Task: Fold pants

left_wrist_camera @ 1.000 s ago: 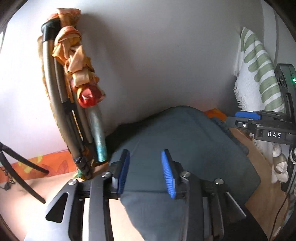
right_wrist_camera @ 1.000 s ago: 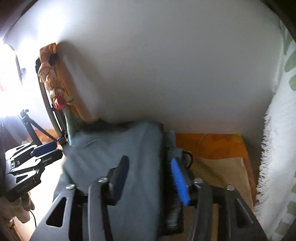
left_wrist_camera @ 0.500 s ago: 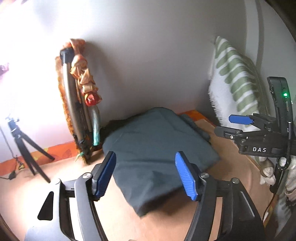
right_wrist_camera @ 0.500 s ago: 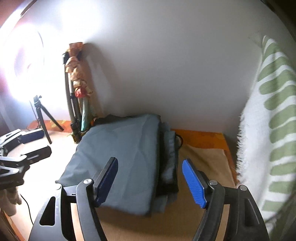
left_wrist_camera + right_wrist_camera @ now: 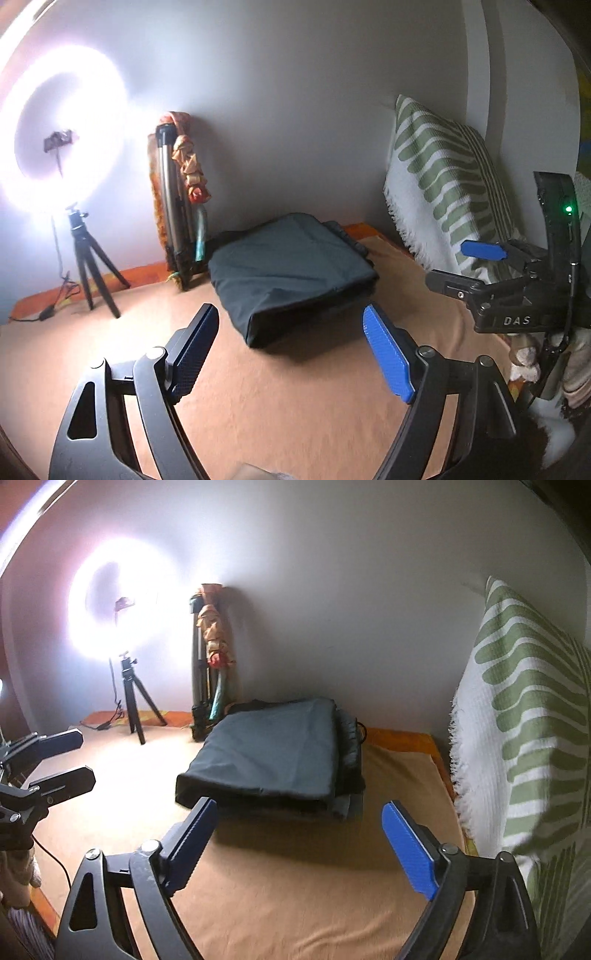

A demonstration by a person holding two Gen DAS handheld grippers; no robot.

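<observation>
The dark grey-blue pants (image 5: 291, 273) lie folded into a thick rectangle on the tan bed cover, near the wall; they also show in the right wrist view (image 5: 273, 753). My left gripper (image 5: 291, 354) is open and empty, held back from the near edge of the pants. My right gripper (image 5: 299, 845) is open and empty, also short of the pants. The right gripper shows at the right of the left wrist view (image 5: 476, 266), and the left gripper at the left of the right wrist view (image 5: 62, 760).
A bright ring light on a small tripod (image 5: 88, 266) stands at the far left. A folded tripod with orange cloth (image 5: 181, 206) leans on the wall. A green-and-white striped pillow (image 5: 447, 192) stands at the right. The tan cover (image 5: 314, 897) lies under both grippers.
Both grippers have opened wide and pulled back from the folded pants, which now lie released on the bed. More of the room has come into view.
</observation>
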